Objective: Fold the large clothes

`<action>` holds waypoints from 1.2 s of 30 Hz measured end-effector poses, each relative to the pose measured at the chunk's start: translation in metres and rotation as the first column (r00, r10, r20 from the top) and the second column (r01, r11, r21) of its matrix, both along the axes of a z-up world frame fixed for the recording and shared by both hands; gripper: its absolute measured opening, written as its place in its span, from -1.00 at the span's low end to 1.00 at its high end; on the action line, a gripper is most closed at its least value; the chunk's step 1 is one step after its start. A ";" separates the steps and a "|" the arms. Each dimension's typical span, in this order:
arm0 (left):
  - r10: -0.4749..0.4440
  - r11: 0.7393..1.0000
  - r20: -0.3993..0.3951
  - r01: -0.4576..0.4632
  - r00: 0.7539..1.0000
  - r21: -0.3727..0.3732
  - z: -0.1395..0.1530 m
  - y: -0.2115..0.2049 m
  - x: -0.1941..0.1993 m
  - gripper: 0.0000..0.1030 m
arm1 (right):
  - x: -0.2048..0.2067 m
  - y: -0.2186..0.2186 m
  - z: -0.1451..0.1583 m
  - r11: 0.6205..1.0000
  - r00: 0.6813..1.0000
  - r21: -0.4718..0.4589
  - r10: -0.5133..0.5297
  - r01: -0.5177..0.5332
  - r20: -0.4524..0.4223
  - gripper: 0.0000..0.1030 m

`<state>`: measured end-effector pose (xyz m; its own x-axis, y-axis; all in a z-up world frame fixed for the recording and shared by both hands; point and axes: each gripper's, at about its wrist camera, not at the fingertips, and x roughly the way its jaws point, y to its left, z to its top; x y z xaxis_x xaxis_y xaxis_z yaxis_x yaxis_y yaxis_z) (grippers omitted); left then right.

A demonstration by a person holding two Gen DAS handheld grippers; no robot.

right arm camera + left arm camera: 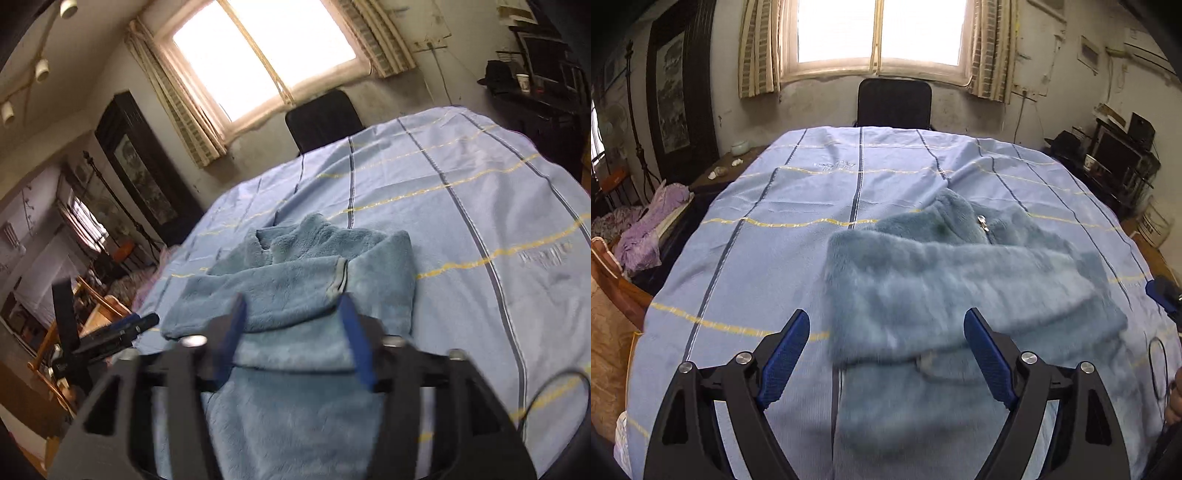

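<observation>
A fluffy blue-grey fleece jacket [945, 288] lies on the striped light-blue sheet [768, 206], collar and zipper pull [981, 221] at its far end. Both sleeves are folded across its chest; one grey-edged cuff [341, 278] shows on top. My left gripper [886, 328] hovers open over the jacket's near left part, nothing between its blue pads. In the right wrist view my right gripper [293, 306] is open above the jacket [295, 295], just short of the cuff, holding nothing. The left gripper [122, 328] shows at the table's left edge.
A black chair [894, 103] stands at the table's far end under the window. Purple clothes [650, 229] and wooden furniture lie at the left. A dark shelf with a cup [1090, 162] stands at the right. A black cable [550, 395] trails over the sheet near right.
</observation>
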<state>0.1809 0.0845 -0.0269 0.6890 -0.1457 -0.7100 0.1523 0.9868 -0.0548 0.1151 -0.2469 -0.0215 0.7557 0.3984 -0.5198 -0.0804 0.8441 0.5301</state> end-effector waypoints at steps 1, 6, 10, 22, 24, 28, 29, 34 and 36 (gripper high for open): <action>-0.003 1.000 0.001 0.003 1.000 -0.003 0.000 0.000 -0.009 0.67 | -0.009 0.004 -0.006 1.000 0.999 0.009 0.022 -0.022 -0.036 0.17; -0.011 1.000 -0.030 0.010 0.999 -0.020 -0.009 0.003 -0.061 0.67 | -0.066 0.025 -0.020 0.993 0.989 -0.038 0.109 -0.114 -0.102 0.16; -0.015 1.000 -0.033 0.015 0.999 -0.009 -0.018 0.011 -0.103 0.67 | -0.107 0.015 -0.020 0.994 0.992 -0.024 0.103 -0.105 -0.072 0.16; 0.042 0.984 -0.125 -0.062 0.991 -0.166 -0.029 0.066 -0.104 0.57 | -0.112 -0.034 -0.035 0.997 0.994 0.072 0.029 -0.022 -0.105 -0.01; 0.030 0.980 -0.156 -0.060 0.987 -0.192 -0.033 0.067 -0.096 0.47 | -0.102 -0.035 -0.043 0.996 0.991 0.083 0.023 -0.012 -0.133 -0.01; -0.041 0.967 -0.162 -0.001 0.986 -0.253 -0.030 0.058 -0.089 0.47 | -0.091 -0.037 -0.052 0.994 0.987 0.105 0.029 -0.012 -0.158 -0.01; -0.060 0.970 -0.166 0.018 0.984 -0.242 -0.030 0.052 -0.091 0.47 | -0.091 -0.037 -0.053 0.994 0.987 0.107 0.036 -0.019 -0.159 -0.01; -0.117 0.970 -0.213 0.066 0.970 -0.234 -0.041 0.044 -0.105 0.47 | -0.093 -0.031 -0.056 0.993 0.984 0.109 0.068 -0.050 -0.167 -0.01; -0.120 0.969 -0.237 0.062 0.964 -0.239 -0.049 0.048 -0.112 0.47 | -0.097 -0.029 -0.057 0.992 0.982 0.112 0.080 -0.062 -0.169 -0.01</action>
<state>0.0687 0.1323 -0.0759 0.4721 -0.3771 -0.7968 0.1940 0.9262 -0.3234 0.0184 -0.2761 -0.0782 0.6264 0.5072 -0.5919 -0.0376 0.7781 0.6271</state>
